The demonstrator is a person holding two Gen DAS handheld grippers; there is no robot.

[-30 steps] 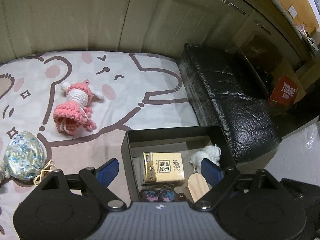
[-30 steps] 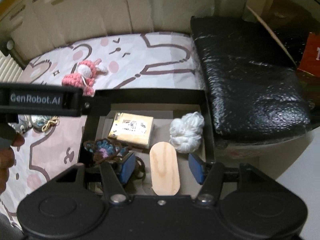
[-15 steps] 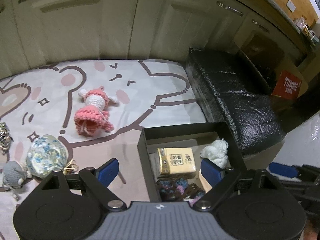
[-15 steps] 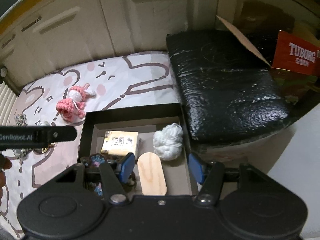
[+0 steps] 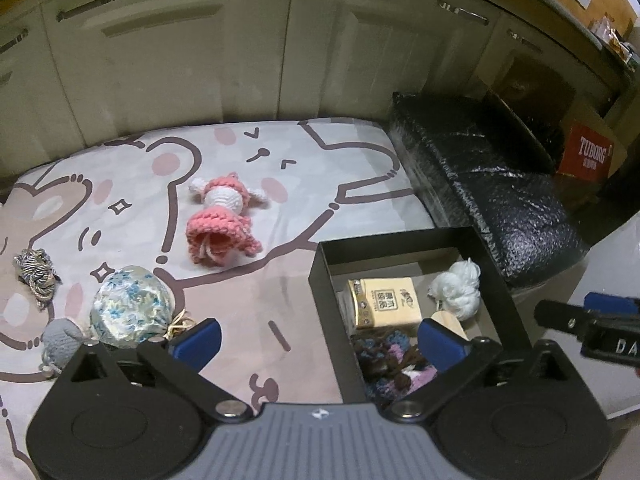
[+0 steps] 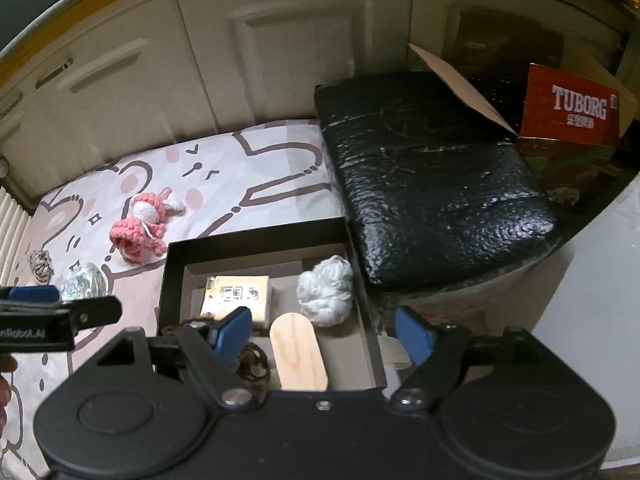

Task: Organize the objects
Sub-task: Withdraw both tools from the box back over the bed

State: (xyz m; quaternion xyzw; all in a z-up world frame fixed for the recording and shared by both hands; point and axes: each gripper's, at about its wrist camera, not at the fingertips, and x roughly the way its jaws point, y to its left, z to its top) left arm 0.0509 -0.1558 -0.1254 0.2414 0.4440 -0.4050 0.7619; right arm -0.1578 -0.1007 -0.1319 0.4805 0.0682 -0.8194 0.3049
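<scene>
A: Both sets of fingers have just been opening, nothing between them: left gripper (image 5: 316,338), right gripper (image 6: 324,330).

B: The doll (image 5: 222,220), mid-frame on the bed (image 5: 340,168), lies lengthwise toward the upper right. Risk?

A: Soft yarn; a skirt-edge pinch could slip before reaching the box (image 5: 320,264).

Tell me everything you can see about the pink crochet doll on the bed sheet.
The pink crochet doll looks like knitted yarn: a white body, a flared pink skirt with its open end facing the camera, and loose white strings hanging out. It lies on its side on the cartoon-print sheet, left of the black box and apart from it. Neither gripper touches it.
</scene>
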